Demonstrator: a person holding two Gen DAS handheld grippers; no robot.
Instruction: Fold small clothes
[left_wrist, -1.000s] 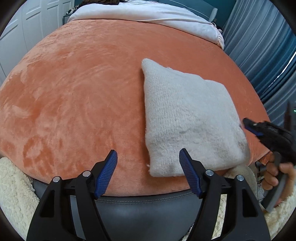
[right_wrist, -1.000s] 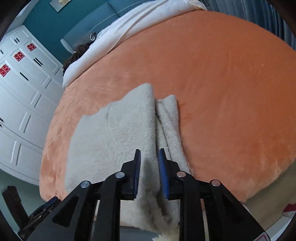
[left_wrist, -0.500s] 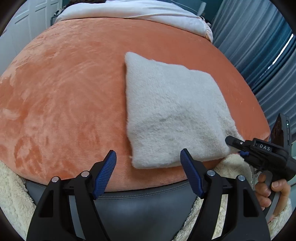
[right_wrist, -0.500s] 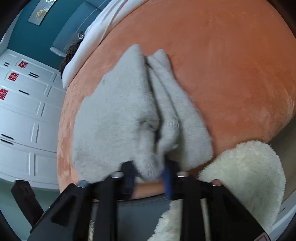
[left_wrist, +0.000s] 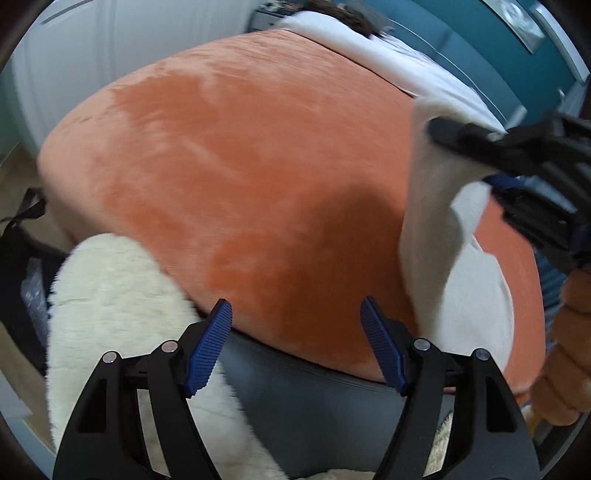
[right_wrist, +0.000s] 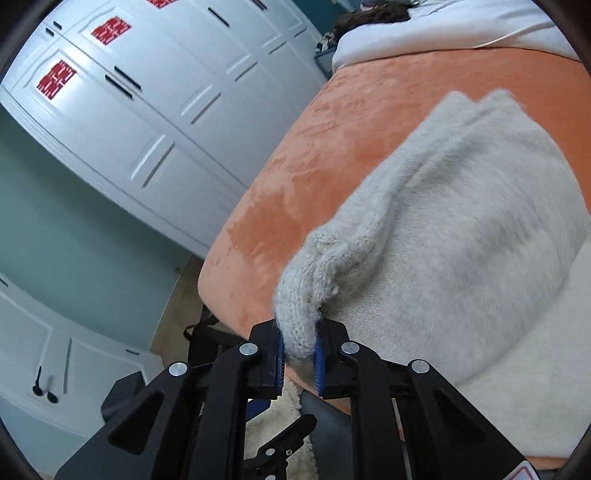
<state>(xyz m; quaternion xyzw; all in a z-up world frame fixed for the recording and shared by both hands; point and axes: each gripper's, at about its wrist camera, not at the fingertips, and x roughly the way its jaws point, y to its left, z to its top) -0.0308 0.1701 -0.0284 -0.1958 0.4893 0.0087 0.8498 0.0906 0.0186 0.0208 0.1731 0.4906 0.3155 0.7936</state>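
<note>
A pale grey knitted garment (right_wrist: 461, 221) lies on the orange blanket (right_wrist: 332, 122) of a bed. My right gripper (right_wrist: 300, 343) pinches a bunched corner of it, jaws still closing, pads pressed on the knit. In the left wrist view the garment (left_wrist: 428, 221) hangs as a raised fold from the right gripper (left_wrist: 469, 158) at the far right, with a hand (left_wrist: 565, 332) on its handle. My left gripper (left_wrist: 295, 306) is open and empty over the bed's near edge, left of the garment.
A fluffy cream throw (left_wrist: 110, 295) drapes over the grey bed frame (left_wrist: 314, 387) near my left fingers. A white duvet (left_wrist: 388, 62) with dark hair beside it lies at the far end. White wardrobe doors (right_wrist: 147, 110) stand beside the bed.
The right gripper has closed on the garment's near corner and pulled it up and to the left. The left gripper swung left, so the garment now sits at its right edge.
</note>
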